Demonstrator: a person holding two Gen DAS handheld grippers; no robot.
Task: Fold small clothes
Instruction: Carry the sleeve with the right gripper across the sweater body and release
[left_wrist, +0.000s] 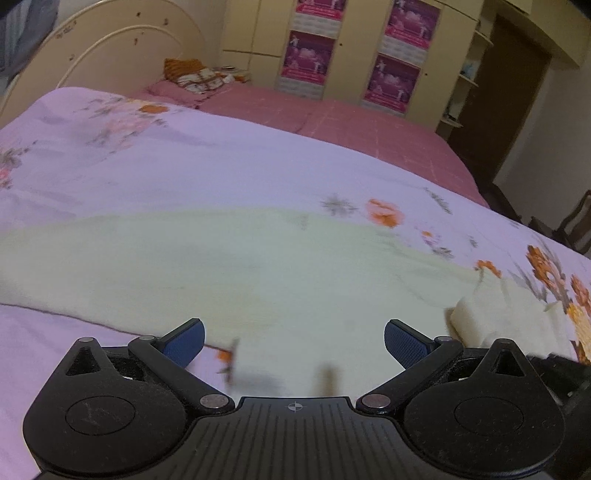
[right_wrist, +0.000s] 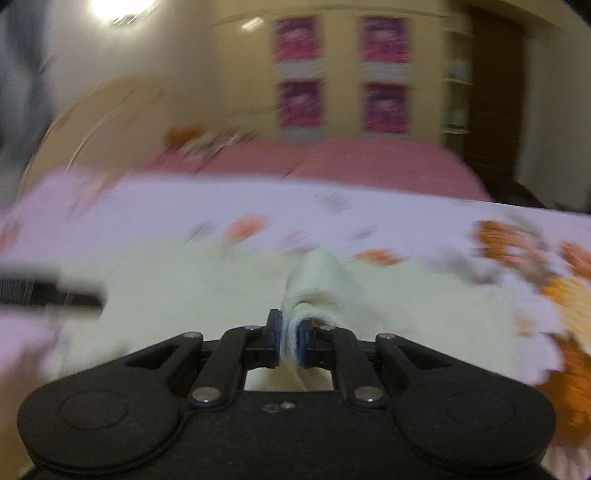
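Two views, only right tongs (right_wrist: 290, 338) pinching cloth (right_wrist: 317, 280)

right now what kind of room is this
A bedroom, most likely: a bed with a floral sheet and a curved cream headboard, a pink bedspread beyond it, and tall cream wardrobes with pink posters along the far wall.

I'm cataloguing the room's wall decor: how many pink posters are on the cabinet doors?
4 pink posters, in a two-by-two grid: upper left, lower left, upper right, lower right. More may lie outside the frame.
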